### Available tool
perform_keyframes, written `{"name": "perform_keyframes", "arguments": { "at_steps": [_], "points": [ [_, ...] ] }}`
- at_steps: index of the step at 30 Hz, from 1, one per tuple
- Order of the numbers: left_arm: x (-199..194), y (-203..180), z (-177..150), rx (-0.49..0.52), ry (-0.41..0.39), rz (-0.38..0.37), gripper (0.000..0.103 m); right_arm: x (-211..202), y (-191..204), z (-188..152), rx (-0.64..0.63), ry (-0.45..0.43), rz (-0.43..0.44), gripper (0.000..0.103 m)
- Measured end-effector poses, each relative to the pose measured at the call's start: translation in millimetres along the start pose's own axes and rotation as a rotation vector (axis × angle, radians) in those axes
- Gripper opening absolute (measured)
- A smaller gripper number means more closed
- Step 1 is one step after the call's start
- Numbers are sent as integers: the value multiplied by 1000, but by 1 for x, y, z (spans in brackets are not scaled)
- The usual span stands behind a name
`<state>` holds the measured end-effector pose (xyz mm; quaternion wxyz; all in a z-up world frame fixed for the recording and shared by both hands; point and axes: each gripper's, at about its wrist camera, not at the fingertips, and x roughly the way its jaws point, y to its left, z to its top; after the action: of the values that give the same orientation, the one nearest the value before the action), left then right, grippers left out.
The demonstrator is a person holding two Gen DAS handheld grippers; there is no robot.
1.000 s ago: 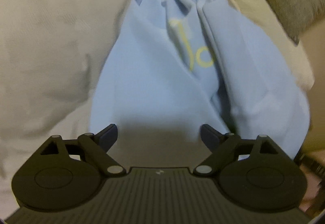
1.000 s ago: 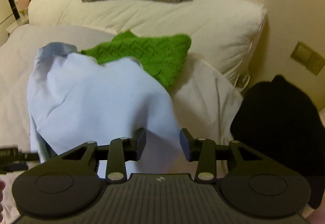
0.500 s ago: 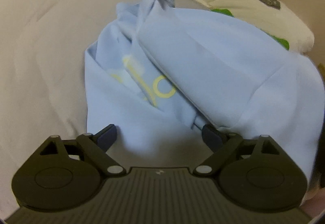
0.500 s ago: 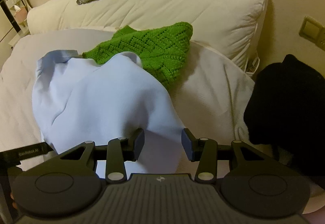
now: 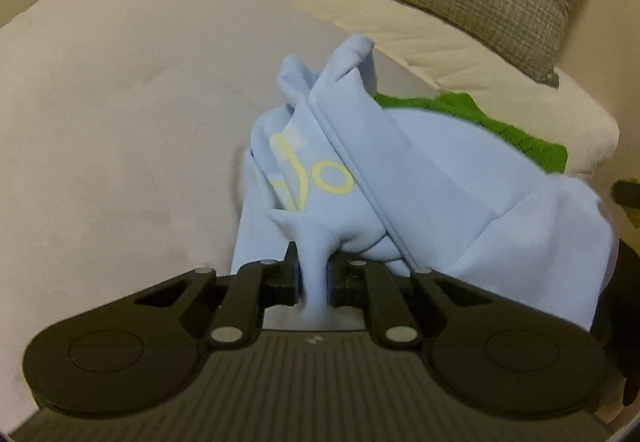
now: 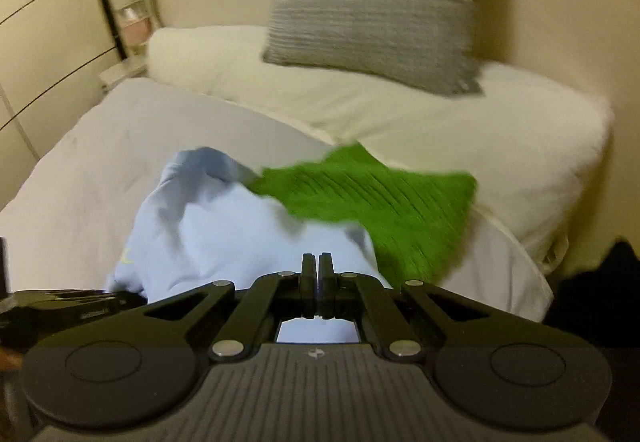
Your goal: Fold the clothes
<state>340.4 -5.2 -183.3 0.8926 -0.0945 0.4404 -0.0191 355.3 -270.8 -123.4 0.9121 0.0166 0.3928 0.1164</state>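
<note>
One bed [image 5: 120, 121], smooth pale cover. One light-blue garment [image 5: 440, 193], soft fleece with yellow print, lay bunched mid-bed. Left gripper [image 5: 313, 274]: jaws closing, a pinched fold of it between them. Right gripper [image 6: 319, 284]: jaws clenched tight on its thin edge. One green knit [image 6: 380, 201], ribbed, beside it. One grey woven cushion [image 6: 372, 1], square, propped on one cream pillow [image 6: 520, 145].

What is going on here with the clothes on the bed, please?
A person with two handheld grippers is folding a light blue top on a bed. The left gripper is closing on a bunched fold of it. The right gripper is shut at its edge. A green knit lies behind it.
</note>
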Motion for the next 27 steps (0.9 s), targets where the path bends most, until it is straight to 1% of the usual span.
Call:
{"name": "perform_keyframes", "arguments": {
  "at_steps": [1,2,3,4,5,6,8,9,10,11,12,13,15,17,20,23,25,27],
  "points": [
    [-2,-1,-3,9,5,7,9,6,1,2,-1,19,-21,2],
    [-2,-2,-7,19,11,15,9,12,2,2,-4,47,-47,24],
    [0,0,-10,16,18,17,9,19,2,-1,-12,83,-82,59],
    [3,4,-14,3,26,16,9,22,1,-6,-24,85,-101,74],
    [5,9,-17,-10,34,14,10,23,1,-12,-40,75,-99,87],
    [8,13,-21,-23,42,13,10,25,0,-18,-53,78,-87,88],
    [17,16,-26,-41,60,12,10,35,-2,-30,-62,115,-46,86],
    [23,15,-27,-45,70,10,10,39,-3,-33,-52,131,-7,79],
    [29,14,-25,-40,81,10,10,44,-3,-37,-51,143,18,76],
    [31,13,-26,-28,88,16,10,46,0,-41,-75,146,15,64],
    [29,9,-29,-14,89,25,9,47,4,-43,-99,149,9,48],
    [23,7,-30,-8,77,28,9,46,7,-41,-123,151,1,43],
    [5,6,-27,-11,28,18,9,37,11,-36,-150,141,-4,27],
    [-20,10,-25,-29,-23,7,9,22,18,-30,-178,100,0,20],
    [-67,21,-25,-75,-92,9,9,-7,30,-16,-183,19,51,16],
    [-122,42,-34,-138,-168,30,9,-33,47,-2,-175,-46,141,16],
    [-171,60,-49,-177,-226,76,9,-52,64,5,-168,-70,211,16],
    [-220,79,-67,-215,-283,128,9,-67,84,6,-155,-71,295,16]
  ]
}}
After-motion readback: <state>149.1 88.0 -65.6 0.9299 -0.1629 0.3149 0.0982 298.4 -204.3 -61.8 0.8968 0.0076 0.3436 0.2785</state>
